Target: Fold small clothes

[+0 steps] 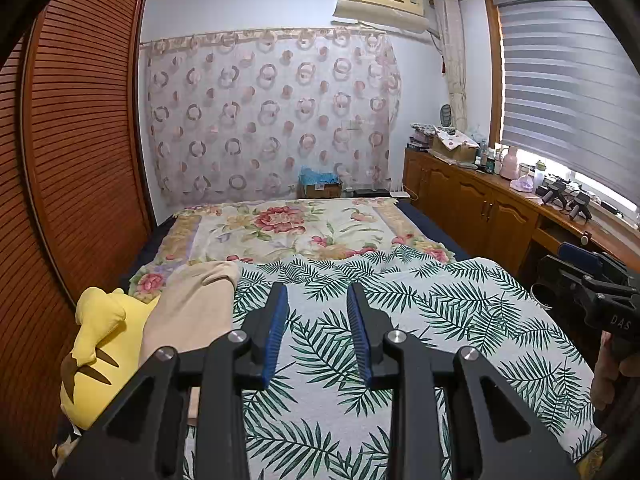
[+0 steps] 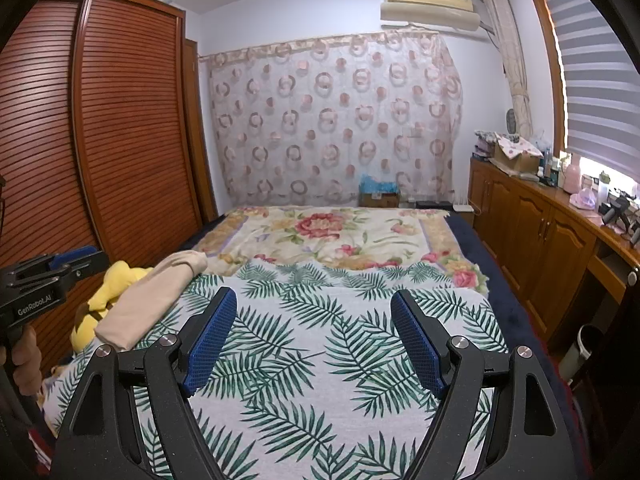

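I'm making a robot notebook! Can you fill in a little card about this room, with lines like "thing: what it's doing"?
left gripper: open, holding nothing, above the bed
right gripper: open wider, holding nothing
beige garment: lying rumpled at the bed's left edge, not folded
yellow plush toy: beside the garment, partly under it
palm-leaf blanket: spread under both grippers
floral blanket: farther up the bed

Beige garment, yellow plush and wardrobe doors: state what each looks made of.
Beige garment: soft, matte knit or cotton-like cloth, judging by its limp folds; the exact fibre is unclear. Yellow plush: fuzzy stuffed fabric with rounded, padded shapes. Wardrobe doors: reddish-brown wood or wood veneer with a semi-gloss finish and fine horizontal slats.
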